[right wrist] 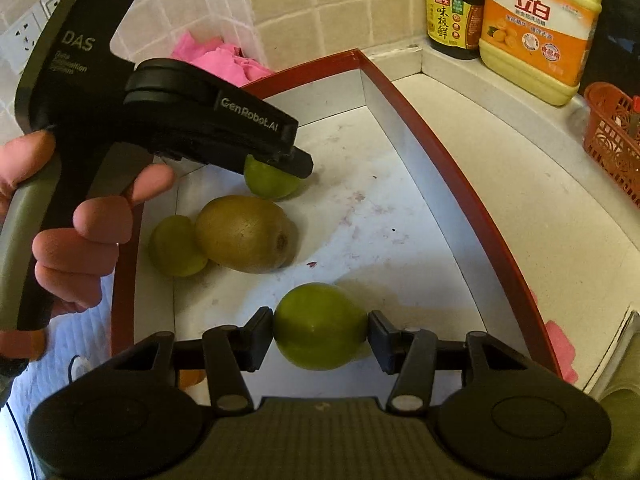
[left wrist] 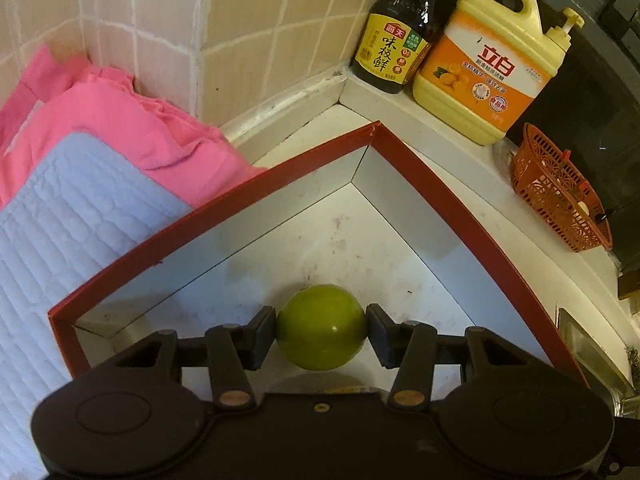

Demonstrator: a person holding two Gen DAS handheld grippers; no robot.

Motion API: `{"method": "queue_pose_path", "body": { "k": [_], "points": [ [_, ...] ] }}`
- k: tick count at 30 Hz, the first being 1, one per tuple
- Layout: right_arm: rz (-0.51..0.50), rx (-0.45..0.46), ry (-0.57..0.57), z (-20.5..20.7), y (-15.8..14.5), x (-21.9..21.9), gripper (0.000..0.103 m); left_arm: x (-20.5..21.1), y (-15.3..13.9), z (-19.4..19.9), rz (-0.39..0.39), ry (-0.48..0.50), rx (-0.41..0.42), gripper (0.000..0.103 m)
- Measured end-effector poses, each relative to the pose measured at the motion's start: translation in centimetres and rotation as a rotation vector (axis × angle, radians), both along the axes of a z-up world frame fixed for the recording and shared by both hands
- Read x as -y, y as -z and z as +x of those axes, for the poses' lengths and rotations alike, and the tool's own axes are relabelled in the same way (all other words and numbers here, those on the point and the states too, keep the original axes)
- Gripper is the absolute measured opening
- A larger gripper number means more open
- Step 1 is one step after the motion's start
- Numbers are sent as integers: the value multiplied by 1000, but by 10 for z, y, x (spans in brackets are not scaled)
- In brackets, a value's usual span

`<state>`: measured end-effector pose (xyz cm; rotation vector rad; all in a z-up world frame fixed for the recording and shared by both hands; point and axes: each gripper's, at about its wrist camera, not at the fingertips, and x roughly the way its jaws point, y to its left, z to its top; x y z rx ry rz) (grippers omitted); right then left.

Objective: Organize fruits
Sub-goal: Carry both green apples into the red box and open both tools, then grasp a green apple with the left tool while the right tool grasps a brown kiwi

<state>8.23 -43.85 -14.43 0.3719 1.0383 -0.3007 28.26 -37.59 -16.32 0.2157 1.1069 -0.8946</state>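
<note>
Green fruit sits in both claws at once. The left gripper (left wrist: 321,328) is clenched on a green fruit (left wrist: 321,327), pads pressing its two sides, held low inside the red-rimmed box (left wrist: 304,156); from the right wrist view this fruit (right wrist: 266,180) looks to be at or just above the box floor, toward the far corner. The right gripper (right wrist: 321,327) grasps a second green fruit (right wrist: 320,326) the same way, over the near part of the same box.

Already lying on the box floor are a kiwi (right wrist: 246,234) and, touching its left side, another small green fruit (right wrist: 174,246), both close to the left wall. So two pieces seem settled and two are arriving; what remains is to let both go. Whether more fruit waits outside the box cannot be told.

The right half of the floor is bare and stained, giving open room for the right-hand fruit. The walls are low, with the left hand (right wrist: 80,236) just outside the left one. Beyond the far corner stand a soy sauce bottle (left wrist: 394,44) and a yellow detergent jug (left wrist: 490,64); an orange basket (left wrist: 558,192) sits right of the box, pink cloth (left wrist: 120,128) and a pale blue mat (left wrist: 60,232) left of it.
</note>
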Motion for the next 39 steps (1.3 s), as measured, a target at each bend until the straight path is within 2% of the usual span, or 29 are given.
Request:
{"method": "queue_pose_path", "body": {
  "k": [2, 6, 8, 10, 16, 20, 23, 31, 39],
  "points": [
    [11, 18, -6, -4, -8, 0, 61, -4, -2, 2, -9, -14, -13, 70],
    [-45, 57, 19, -16, -33, 2, 69, -25, -23, 1, -56, -26, 10, 71],
    [-75, 84, 45, -24, -46, 5, 83, -38, -38, -3, -84, -37, 29, 75],
    [-88, 111, 77, -31, -58, 6, 88, -53, -52, -7, -104, -52, 55, 76],
    [-55, 193, 140, -44, -83, 7, 92, -114, -84, -21, -138, -130, 92, 76],
    [-46, 259, 119, -40, -99, -11, 92, -168, -110, -34, -152, -196, 147, 76],
    [-92, 290, 57, -28, -113, -36, 92, -216, -133, -41, -161, -265, 191, 77],
    [-120, 359, -172, 29, -137, -114, 92, -338, -184, -57, -175, -494, 317, 79],
    [-115, 386, -358, 86, -137, -190, 92, -435, -187, -56, -141, -708, 351, 79]
  ]
}}
